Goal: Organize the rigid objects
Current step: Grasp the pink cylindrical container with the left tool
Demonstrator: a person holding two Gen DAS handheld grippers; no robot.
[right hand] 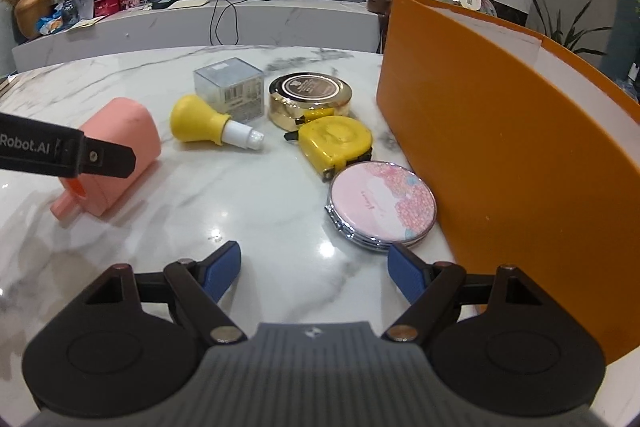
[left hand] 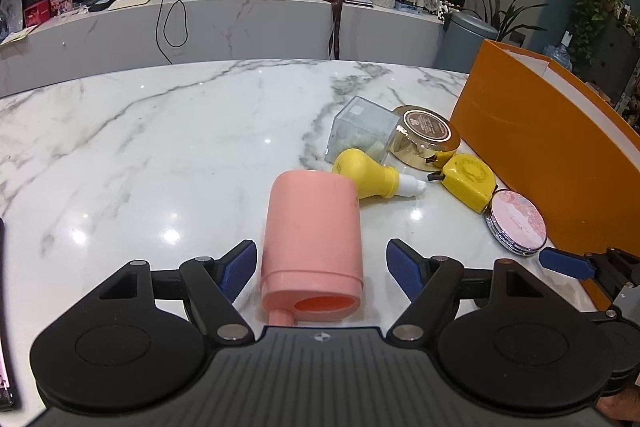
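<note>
A pink cylindrical container (left hand: 312,243) lies on its side on the marble table, between the open fingers of my left gripper (left hand: 322,269); the pads are not touching it. It also shows in the right wrist view (right hand: 116,151), partly behind the left gripper's finger (right hand: 106,158). My right gripper (right hand: 314,273) is open and empty, just short of a round pink compact mirror (right hand: 382,207). A yellow tape measure (right hand: 336,143), a yellow bulb-shaped bottle (right hand: 208,125), a gold round tin (right hand: 310,99) and a clear cube box (right hand: 230,91) lie beyond.
A tall orange box (right hand: 500,155) stands open on the right of the table, close to the mirror and tape measure. The marble table (left hand: 140,147) stretches left. A TV console with a router and cables stands behind.
</note>
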